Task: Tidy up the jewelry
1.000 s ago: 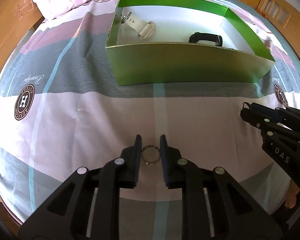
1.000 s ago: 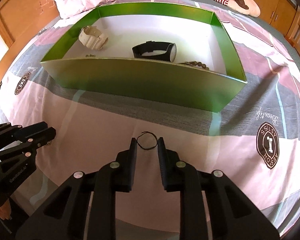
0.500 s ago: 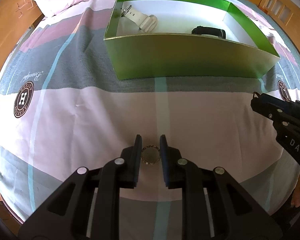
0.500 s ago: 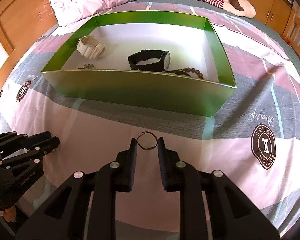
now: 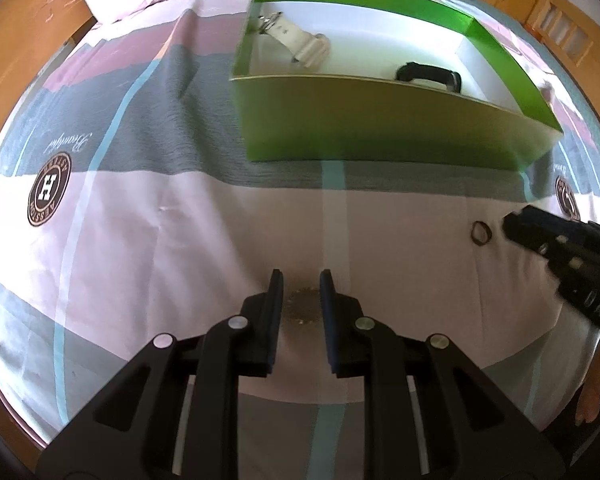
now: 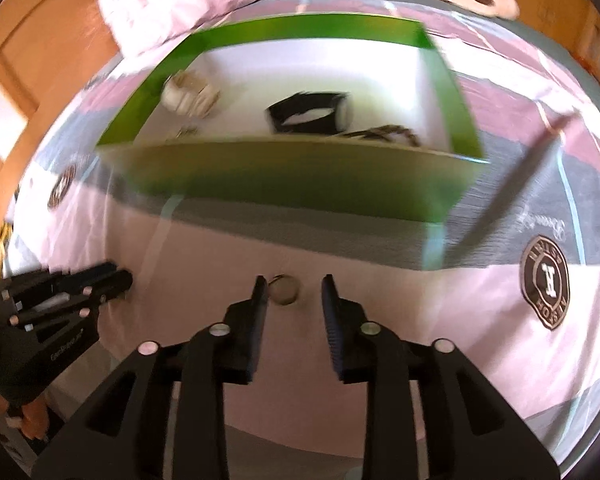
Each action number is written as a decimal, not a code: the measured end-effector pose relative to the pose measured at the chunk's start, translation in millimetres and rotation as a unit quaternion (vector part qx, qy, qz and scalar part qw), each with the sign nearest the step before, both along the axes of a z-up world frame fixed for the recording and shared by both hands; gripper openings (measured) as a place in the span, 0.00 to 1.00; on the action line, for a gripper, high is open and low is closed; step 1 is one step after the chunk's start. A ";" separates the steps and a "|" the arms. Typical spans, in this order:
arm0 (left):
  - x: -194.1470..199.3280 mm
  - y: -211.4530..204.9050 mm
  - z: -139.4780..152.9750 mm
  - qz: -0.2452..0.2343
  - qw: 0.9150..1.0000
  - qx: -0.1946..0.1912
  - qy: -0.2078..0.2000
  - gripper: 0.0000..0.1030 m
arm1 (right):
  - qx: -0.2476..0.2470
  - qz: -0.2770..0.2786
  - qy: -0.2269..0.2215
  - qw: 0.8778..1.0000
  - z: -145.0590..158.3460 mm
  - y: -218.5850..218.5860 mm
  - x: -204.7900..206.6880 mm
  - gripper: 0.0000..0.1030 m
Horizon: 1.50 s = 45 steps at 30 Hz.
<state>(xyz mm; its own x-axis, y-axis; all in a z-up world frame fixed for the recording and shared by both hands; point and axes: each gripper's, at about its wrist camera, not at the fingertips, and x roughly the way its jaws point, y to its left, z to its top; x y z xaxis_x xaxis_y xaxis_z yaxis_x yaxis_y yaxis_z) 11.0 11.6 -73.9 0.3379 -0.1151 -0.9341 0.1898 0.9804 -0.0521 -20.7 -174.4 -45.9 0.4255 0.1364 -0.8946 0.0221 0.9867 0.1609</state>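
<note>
The left tool (image 5: 300,292) sits low over the bedspread (image 5: 140,272) with its jaws parted around a beaded gold ring-shaped bracelet (image 5: 302,310), which lies flat on the pink band of the fabric. The piece is blurred, and I cannot tell whether either finger touches it; the gap looks wider than the bracelet, so the tool reads as released.

The right tool (image 6: 294,292) is also spread apart. A thin dark loop (image 6: 284,289) lies on the bedspread between its fingertips, nearer the left finger, not gripped. The same loop (image 5: 481,233) appears in the left camera just ahead of the right tool's tip.

Beyond both tools stands a green box (image 5: 380,128) with a white interior, resting on the grey stripe of the bedspread. Inside it are a white watch (image 5: 300,38) at the far left, a black watch (image 6: 308,114) near the middle, a string of dark beads (image 6: 384,134) to its right against the near wall, and a small indistinct piece near the left corner. The right camera's view is motion-blurred.
</note>
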 end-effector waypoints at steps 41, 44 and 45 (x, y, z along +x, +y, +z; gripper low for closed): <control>-1.8 6.9 7.5 0.006 1.000 0.017 -0.022 0.20 | -0.054 0.057 -0.025 0.997 -11.4 31.9 2.1 0.21; -3.0 3.5 7.4 0.003 1.000 0.018 -0.021 0.20 | -0.058 0.059 -0.022 0.996 -13.2 32.9 1.7 0.21; -2.9 2.2 7.3 0.002 1.000 0.018 -0.021 0.20 | -0.060 0.059 -0.022 0.996 -13.8 33.0 1.4 0.21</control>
<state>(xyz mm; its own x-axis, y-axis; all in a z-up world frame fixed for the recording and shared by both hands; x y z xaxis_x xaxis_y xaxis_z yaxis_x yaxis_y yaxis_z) 8.1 13.8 -66.5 0.3776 -0.0796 -0.9225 0.1869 0.9824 -0.0083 -19.4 -141.5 -59.7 0.4510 0.0819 -0.8888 -0.1005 0.9941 0.0406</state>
